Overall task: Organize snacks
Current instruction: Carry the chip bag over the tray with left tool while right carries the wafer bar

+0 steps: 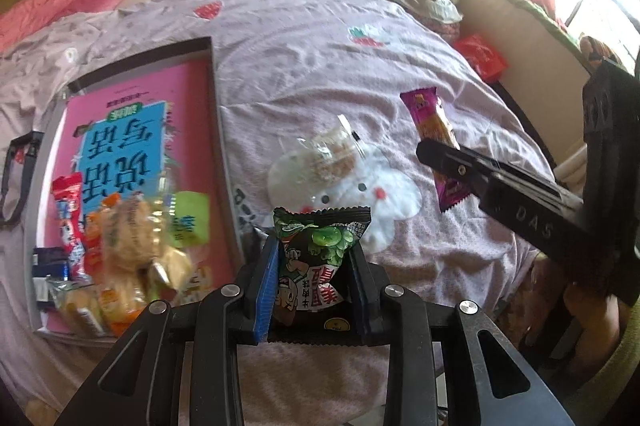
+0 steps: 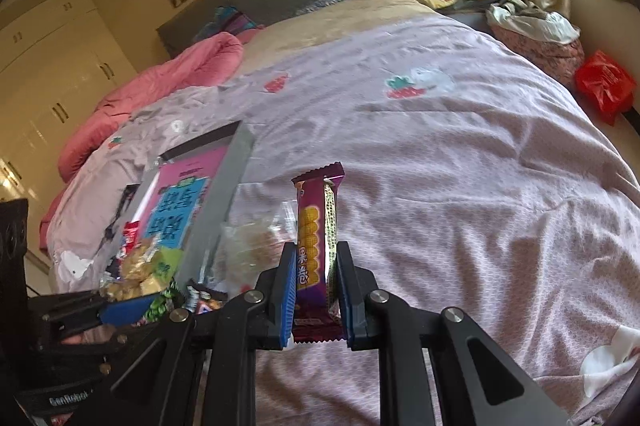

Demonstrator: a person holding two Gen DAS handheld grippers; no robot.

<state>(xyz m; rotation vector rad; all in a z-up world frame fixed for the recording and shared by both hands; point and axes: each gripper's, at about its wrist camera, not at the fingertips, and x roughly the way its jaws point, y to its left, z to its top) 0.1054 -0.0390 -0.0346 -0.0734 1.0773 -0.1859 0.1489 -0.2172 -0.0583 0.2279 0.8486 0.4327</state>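
On the left side of the bed cover (image 1: 320,38) sits a gray tray (image 1: 216,130) with a pink book (image 1: 140,154) in it, and a pile of snacks (image 1: 120,258) rests on the near end of that book. To the right of the tray, the left gripper (image 1: 314,282) squeezes a dark green snack bag (image 1: 320,258), just in front of a clear wrapped snack (image 1: 328,154) lying on the cover. Farther right of the tray, the right gripper (image 2: 314,290) pinches a long purple cookie pack (image 2: 316,238) and holds it up off the cover.
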